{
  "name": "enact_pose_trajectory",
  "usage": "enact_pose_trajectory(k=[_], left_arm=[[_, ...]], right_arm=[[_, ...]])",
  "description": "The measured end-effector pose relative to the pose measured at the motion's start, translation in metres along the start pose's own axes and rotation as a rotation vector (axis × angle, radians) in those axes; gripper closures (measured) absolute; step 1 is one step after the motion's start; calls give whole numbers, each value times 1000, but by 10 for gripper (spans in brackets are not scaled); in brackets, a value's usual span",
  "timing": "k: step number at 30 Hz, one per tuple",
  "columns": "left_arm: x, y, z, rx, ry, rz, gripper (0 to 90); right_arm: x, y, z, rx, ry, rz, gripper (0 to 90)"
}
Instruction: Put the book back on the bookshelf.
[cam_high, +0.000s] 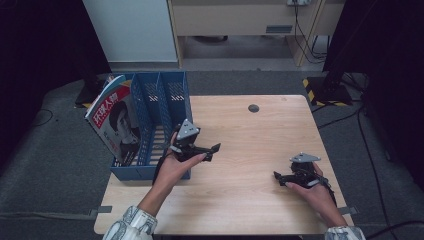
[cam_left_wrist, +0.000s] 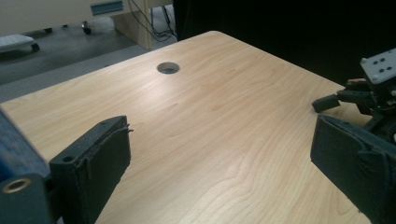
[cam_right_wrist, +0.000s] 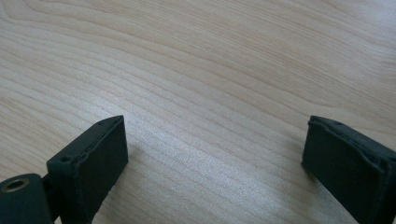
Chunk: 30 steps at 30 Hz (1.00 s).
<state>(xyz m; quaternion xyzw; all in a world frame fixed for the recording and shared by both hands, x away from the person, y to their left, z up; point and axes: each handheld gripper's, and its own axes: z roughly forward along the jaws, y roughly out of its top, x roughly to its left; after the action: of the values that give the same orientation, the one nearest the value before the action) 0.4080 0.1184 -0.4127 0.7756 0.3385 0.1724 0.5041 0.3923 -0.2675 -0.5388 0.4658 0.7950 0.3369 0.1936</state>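
The left gripper (cam_high: 212, 149), jaws spread and empty, hovers just beside the blue plastic slotted file rack (cam_high: 165, 97) at the light wooden tabletop's (cam_high: 250, 180) left edge. A magazine (cam_high: 115, 120) leans in the rack's leftmost slot. The right gripper (cam_high: 278, 176), likewise spread and empty, sits low near the right edge.

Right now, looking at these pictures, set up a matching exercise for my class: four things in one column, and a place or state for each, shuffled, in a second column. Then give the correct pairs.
Things
1. magazine
2. file rack
3. left gripper
4. cable hole

Places or states
A. blue, standing at the table's left edge
B. round, in the tabletop near the far edge
C. leaning in the rack's leftmost slot
D. open, holding nothing, beside the rack

Pairs: 1-C, 2-A, 3-D, 4-B
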Motion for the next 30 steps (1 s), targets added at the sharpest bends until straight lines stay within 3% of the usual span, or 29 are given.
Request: enact_pose_trajectory(k=[9, 15, 19, 30], left_arm=[[-31, -1, 24, 20, -57, 12, 51], [-49, -12, 47, 57, -88, 18, 54], [-54, -21, 60, 73, -94, 0, 56], [-64, -47, 91, 178, -78, 7, 61]], right_arm=[[0, 0, 0, -1, 1, 2, 72], [0, 0, -1, 1, 1, 2, 72], [0, -1, -1, 2, 1, 1, 72], [0, -1, -1, 1, 2, -3, 71]])
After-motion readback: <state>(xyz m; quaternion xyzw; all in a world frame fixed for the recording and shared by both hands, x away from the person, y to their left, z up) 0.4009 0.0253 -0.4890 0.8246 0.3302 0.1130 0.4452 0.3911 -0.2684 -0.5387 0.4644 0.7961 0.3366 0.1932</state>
